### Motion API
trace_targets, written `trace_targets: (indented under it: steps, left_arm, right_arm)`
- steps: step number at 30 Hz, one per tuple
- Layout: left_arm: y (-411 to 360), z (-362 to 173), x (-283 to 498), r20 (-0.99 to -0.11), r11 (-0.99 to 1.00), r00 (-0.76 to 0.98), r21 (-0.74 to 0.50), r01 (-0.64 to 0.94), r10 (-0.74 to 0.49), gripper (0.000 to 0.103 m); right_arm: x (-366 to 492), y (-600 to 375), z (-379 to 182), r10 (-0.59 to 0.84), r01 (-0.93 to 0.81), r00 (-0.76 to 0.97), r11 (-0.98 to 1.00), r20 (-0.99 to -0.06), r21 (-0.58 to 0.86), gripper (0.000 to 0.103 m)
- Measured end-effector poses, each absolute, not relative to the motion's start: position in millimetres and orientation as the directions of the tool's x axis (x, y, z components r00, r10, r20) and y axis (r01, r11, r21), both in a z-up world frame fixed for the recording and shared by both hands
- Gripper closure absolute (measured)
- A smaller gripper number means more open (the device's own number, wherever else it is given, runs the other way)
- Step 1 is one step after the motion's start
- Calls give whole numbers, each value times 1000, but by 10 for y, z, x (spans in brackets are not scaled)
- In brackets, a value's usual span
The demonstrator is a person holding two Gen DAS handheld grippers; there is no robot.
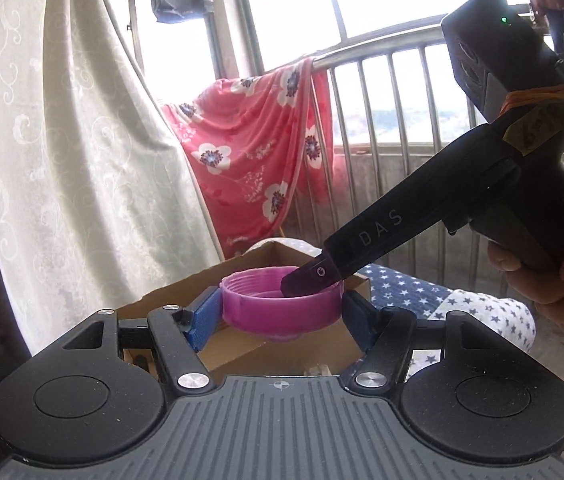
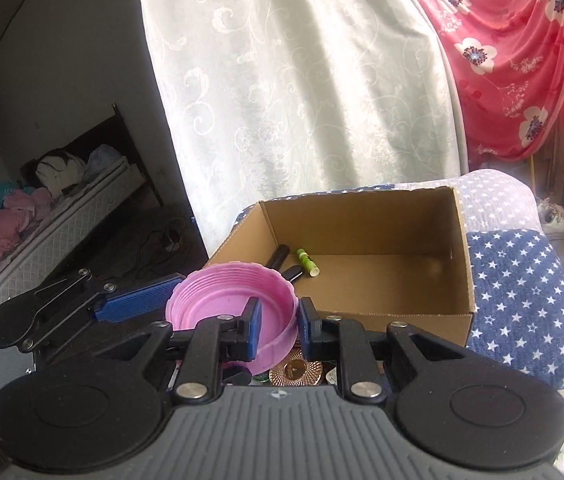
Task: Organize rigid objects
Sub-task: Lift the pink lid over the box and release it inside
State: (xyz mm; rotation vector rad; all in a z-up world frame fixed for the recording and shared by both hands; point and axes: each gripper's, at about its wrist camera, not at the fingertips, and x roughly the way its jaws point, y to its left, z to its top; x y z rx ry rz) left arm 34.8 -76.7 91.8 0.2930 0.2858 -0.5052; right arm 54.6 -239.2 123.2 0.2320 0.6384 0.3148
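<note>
Both tools are gripping the pink lid (image 2: pixel 233 312) over the box (image 2: pixel 458 248): left tool (image 1: pixel 277 312) spanning its outside, right tool (image 2: pixel 279 326) pinching its rim. Three small items are lying inside (lid pending).

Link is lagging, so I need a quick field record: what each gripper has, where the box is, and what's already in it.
held item: pink lid, open side up
left gripper: pads on opposite outer sides of the lid
right gripper: shut on the lid's wall, one finger inside, one outside
cardboard box: open, just beyond the lid, on star-print cloth
box contents: green tube, two dark items, kind unclear
lid status: not yet in the box
</note>
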Motion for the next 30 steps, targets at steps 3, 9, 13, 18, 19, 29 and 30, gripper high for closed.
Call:
trace_targets:
  steps: [3, 9, 13, 18, 19, 29, 30]
  left_arm:
    - [-710, 965, 496, -345, 851, 846, 196, 487, -405, 38]
    - [-526, 1021, 850, -393, 877, 838, 137, 461, -379, 38]
    - [-371, 1027, 1202, -465, 888, 801, 67, 455, -376, 38]
    - [-137, 887, 1516, -577, 897, 724, -35, 440, -377, 39]
    - [-101, 851, 1577, -595, 899, 710, -51, 434, -376, 39]
    - [46, 582, 1946, -713, 903, 598, -117, 413, -366, 39]
    - [58, 574, 1965, -719, 906, 597, -111, 409, -357, 40]
  right_arm:
    - [813, -2360, 1280, 390, -246, 735, 915, -554, 319, 82]
    - [1292, -2258, 1328, 432, -293, 685, 901, -587, 321, 82]
    - [1633, -2145, 1272, 451, -308, 632, 892, -630, 330, 82]
    - [2099, -2056, 1042, 468, -299, 534, 883, -704, 361, 82]
    - [2175, -2045, 991, 471, -294, 516, 882, -715, 369, 82]
    - [2630, -1954, 513, 474, -251, 350, 879, -808, 407, 88]
    - [2672, -1932, 467, 472, -248, 330, 879, -818, 408, 88]
